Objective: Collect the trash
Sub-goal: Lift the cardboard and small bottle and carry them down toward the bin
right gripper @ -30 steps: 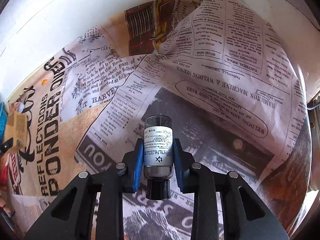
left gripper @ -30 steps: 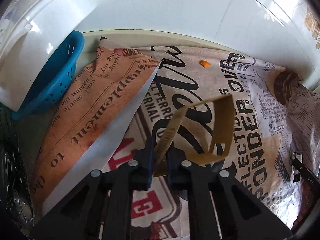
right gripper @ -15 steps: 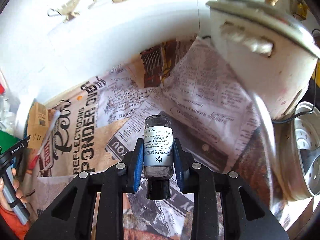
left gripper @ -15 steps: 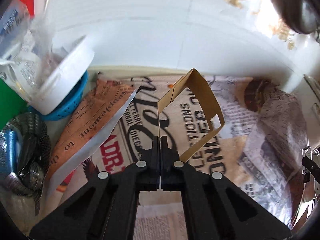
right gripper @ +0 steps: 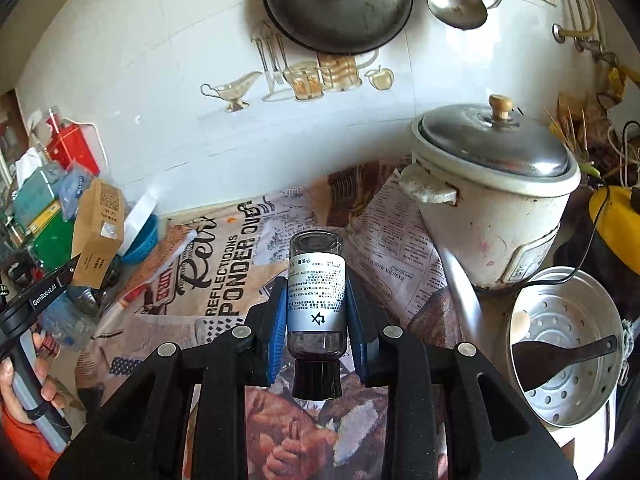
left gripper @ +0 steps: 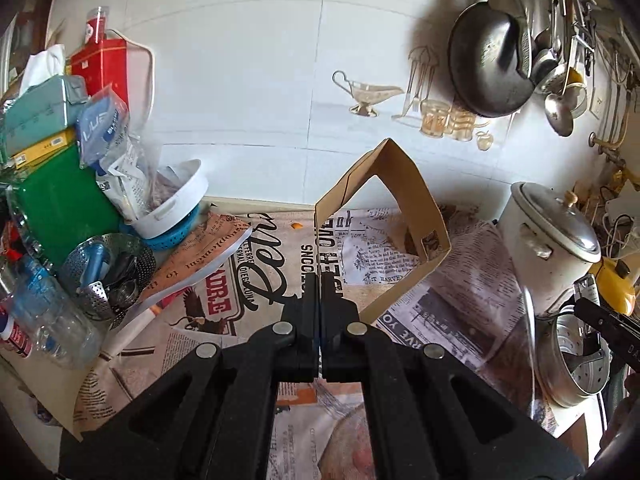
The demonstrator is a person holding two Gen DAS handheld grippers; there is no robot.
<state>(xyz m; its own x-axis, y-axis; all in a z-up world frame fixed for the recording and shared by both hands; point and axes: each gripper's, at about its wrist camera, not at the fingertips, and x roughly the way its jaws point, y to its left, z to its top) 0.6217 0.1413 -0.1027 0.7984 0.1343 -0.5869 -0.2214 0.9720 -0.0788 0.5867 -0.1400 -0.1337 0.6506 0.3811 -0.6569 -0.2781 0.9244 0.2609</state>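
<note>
My left gripper is shut on one edge of a brown cardboard sleeve, an open flattened box held up above the newspaper-covered counter. The sleeve also shows in the right wrist view at the left, in the left gripper. My right gripper is shut on a small dark glass bottle with a white label, black cap toward the camera, held above the counter.
A white rice cooker with a metal lid stands at the right, a steamer tray with a dark spoon beside it. Boxes, bags, a colander and a white bowl are piled at the left. A wok and utensils hang on the wall.
Both grippers have risen and pulled back from the counter, each keeping its item. The left jaws have closed fully on the sleeve's edge. The wall and rice cooker have come into view.
</note>
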